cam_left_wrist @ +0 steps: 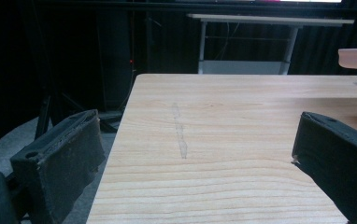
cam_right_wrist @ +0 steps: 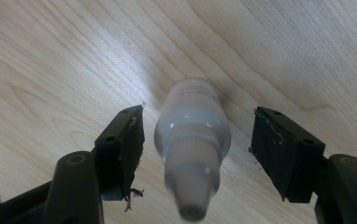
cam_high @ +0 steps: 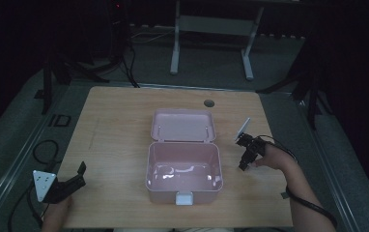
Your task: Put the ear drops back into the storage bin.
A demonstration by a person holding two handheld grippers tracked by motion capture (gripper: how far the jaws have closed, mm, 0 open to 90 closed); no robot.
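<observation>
Far left first: keep the left tongs (cam_high: 76, 176) parked where they hover, low over the near corner of the bench (cam_high: 115, 125), jaws wide apart with nothing but bare wood between them. No need to bring them in yet; only avoid drifting toward the box.

Ahead and inward of those tongs: an open pink box (cam_high: 149, 164), lid folded back, tub empty, likely the place for what is being picked up.

On the other side of the box: the right tongs (cam_right_wrist: 200, 119), pointed down at a small white bottle (cam_right_wrist: 193, 140) on the bench. Jaws partly apart, one pad (cam_right_wrist: 125, 140) on each flank of the bottle, neither touching it yet. Bottle right between the jaws, cap end toward the tongs, apparently standing upright.

To do the grasp well:
- Centre first. Note the narrower gap at the left pad in the right gripper view, so shift a touch to even it out and stop one pad from shoving the bottle over.
- Go a little lower, so as to clamp on the wide body below the shoulder and not on the tapering ribbed cap, which would probably slip out.
- Close slowly and squarely, pads flat to the round wall.
- Squeeze only enough to hold; soft plastic may well dent or squirt.
- Lift straight up before swinging across to the box.
</observation>
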